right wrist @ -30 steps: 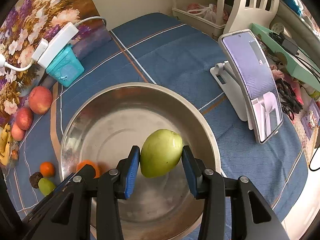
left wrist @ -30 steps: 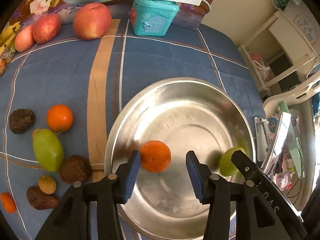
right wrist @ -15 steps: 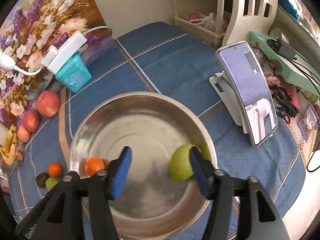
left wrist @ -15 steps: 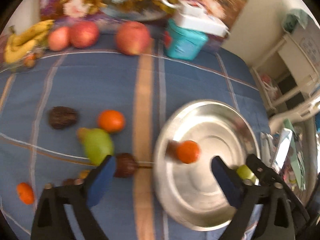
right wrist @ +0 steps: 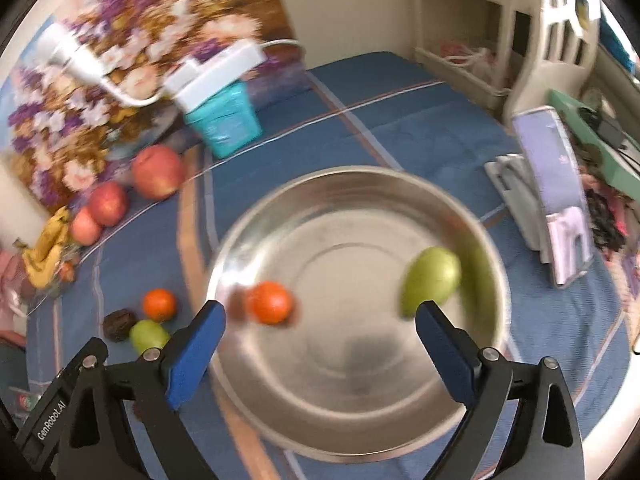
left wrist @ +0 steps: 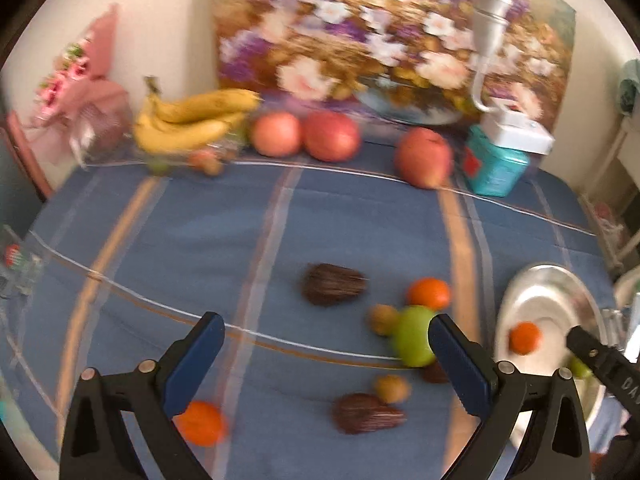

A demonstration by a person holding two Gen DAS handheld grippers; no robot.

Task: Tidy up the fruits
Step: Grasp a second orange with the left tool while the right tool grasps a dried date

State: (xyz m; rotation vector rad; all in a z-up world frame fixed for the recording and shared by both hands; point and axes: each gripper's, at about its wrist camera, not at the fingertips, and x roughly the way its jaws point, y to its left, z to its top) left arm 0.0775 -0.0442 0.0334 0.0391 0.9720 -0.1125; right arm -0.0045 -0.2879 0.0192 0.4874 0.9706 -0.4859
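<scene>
Released, the green fruit (right wrist: 432, 280) now lies in the bowl (right wrist: 280, 216) beyond the wide, empty right gripper (right wrist: 320, 350).

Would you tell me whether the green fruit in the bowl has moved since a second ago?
Yes. The green fruit, earlier clamped over the middle of the steel bowl, now lies loose by its right wall, released by the right gripper.

Both wrist views look down, sharing the steel bowl (left wrist: 548, 280) (right wrist: 360, 176).

We see bare blue striped tabletop (left wrist: 192, 240) ahead of the left gripper (left wrist: 326, 364); loose small fruit crowd its right side, and the round steel bowl's (right wrist: 496, 280) middle lies open between two fruits.
</scene>
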